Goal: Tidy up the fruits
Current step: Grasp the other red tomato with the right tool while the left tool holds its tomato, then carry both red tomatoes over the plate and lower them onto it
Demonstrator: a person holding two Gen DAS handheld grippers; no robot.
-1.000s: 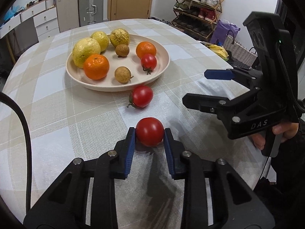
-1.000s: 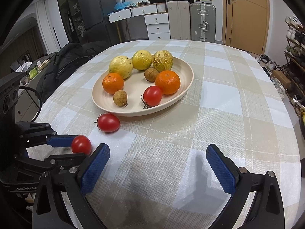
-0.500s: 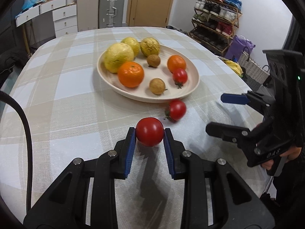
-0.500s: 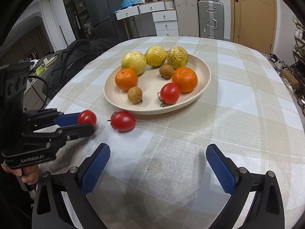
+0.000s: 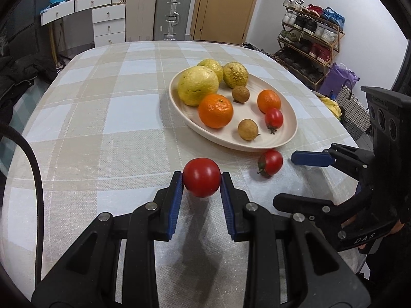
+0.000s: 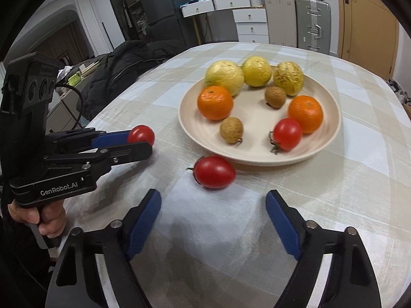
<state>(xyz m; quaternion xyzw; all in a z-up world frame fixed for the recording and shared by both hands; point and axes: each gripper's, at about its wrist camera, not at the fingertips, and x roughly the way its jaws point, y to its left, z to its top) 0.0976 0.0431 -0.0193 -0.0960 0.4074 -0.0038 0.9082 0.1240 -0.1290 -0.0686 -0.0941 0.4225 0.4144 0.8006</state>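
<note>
Gripping now: the left gripper point(image 5: 202, 188) has its two blue pads pressed against opposite sides of a round red tomato point(image 5: 202, 180), which is held clear of the checked tablecloth point(image 5: 102, 118).
Left gripper from the other side: the left gripper point(image 6: 143, 141) sits left of the plate, the held tomato point(image 6: 141, 134) showing between its tips.
Right gripper: the right gripper point(image 6: 213, 218) is spread wide with nothing between its blue pads, low over the cloth, pointing at the loose tomato.
Loose tomato: a second tomato point(image 6: 214, 172) lies on the cloth just beside the near rim of the plate, its green stem end turned left; whether it touches the rim I cannot tell.
Plate: a cream plate point(image 6: 331, 118) stands on the cloth past both grippers.
On the plate: three yellow fruits point(image 6: 257, 71) at the far side, two oranges point(image 6: 215, 102), two small brown round fruits point(image 6: 231, 130) and one stemmed tomato in the plate point(image 6: 287, 134) beside the right-hand orange.
Hand: a hand point(image 6: 43, 218) clasps the left gripper's handle at the left edge of the right wrist view.
Background: suitcases point(image 5: 173, 12) by a door, and a shoe rack point(image 5: 308, 38).
</note>
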